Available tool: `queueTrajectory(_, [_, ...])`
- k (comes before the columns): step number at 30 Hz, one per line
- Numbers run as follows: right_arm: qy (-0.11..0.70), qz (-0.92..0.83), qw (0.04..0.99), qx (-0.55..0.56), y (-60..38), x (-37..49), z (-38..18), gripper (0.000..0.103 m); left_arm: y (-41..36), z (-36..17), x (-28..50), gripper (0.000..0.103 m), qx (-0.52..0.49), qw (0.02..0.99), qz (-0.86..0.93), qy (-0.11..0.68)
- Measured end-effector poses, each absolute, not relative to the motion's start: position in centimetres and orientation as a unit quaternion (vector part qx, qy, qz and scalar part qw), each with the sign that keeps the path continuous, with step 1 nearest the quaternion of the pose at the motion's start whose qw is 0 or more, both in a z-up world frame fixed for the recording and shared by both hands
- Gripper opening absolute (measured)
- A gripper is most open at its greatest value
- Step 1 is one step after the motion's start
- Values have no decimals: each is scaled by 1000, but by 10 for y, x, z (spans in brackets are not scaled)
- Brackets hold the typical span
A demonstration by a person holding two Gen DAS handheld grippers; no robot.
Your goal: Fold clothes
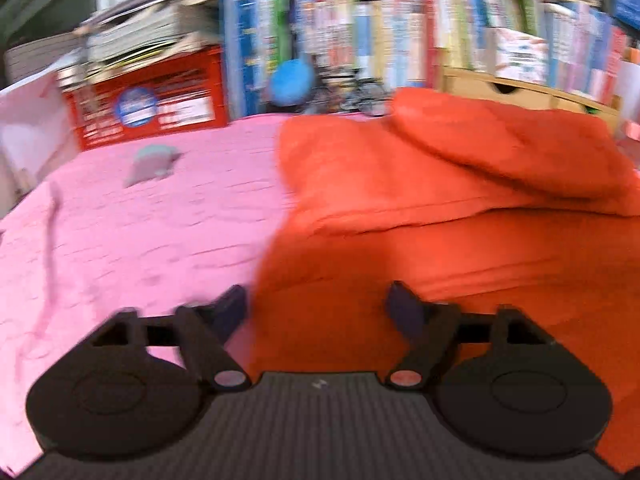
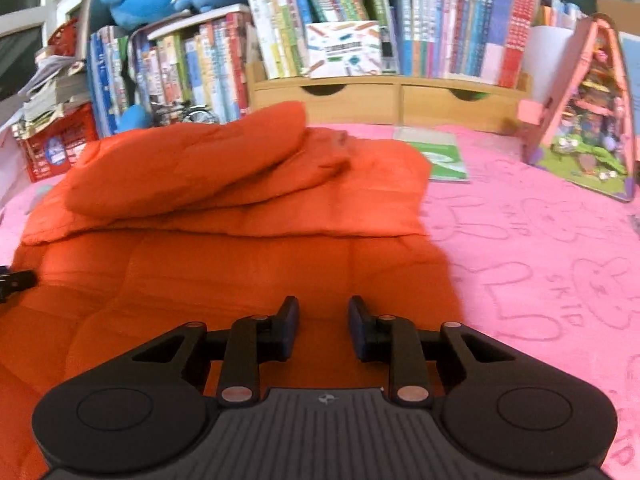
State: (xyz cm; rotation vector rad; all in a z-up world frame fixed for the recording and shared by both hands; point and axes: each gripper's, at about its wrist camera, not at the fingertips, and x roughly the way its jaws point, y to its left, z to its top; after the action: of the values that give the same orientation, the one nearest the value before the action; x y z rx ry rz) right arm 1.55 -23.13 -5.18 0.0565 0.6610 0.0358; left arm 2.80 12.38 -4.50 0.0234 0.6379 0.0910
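An orange quilted garment (image 1: 440,216) lies spread on a pink blanket (image 1: 140,232), with its sleeves or upper part folded over into a thick bundle at the far end. The right wrist view shows the same orange garment (image 2: 240,248) with the folded bundle on top. My left gripper (image 1: 318,312) hangs open just above the garment's left edge, nothing between its fingers. My right gripper (image 2: 323,322) is open over the near right part of the garment, also empty. A black bit of the left gripper (image 2: 16,280) shows at the left border of the right wrist view.
A wall of books (image 2: 360,28) and a wooden drawer box (image 2: 392,100) stand behind the bed. A red box (image 1: 148,104) with stacked papers sits at the back left. A green booklet (image 2: 444,156) and a pink toy house (image 2: 588,120) lie to the right. A small grey item (image 1: 150,164) lies on the blanket.
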Motion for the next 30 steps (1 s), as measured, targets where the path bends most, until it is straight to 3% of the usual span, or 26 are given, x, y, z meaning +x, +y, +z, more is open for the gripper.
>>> queueTrajectory(3, [321, -1, 947, 28, -243, 12, -52, 27, 142, -44, 22, 86, -10, 947, 54, 316])
queueTrajectory(6, [312, -61, 948, 14, -256, 4, -51, 29, 149, -41, 8, 86, 43, 949, 86, 299])
queueTrajectory(8, [303, -105, 947, 7, -271, -8, -52, 65, 159, -38, -5, 86, 51, 949, 94, 297])
queueTrajectory(15, [249, 42, 963, 99, -322, -115, -44, 74, 193, -42, -34, 86, -29, 945, 110, 308])
queueTrajectory(26, [288, 159, 933, 145, -328, -186, -46, 95, 187, -42, -37, 90, -20, 945, 126, 301])
queueTrajectory(30, [301, 191, 921, 154, -327, -196, -50, 91, 189, -43, -38, 91, -25, 945, 128, 301])
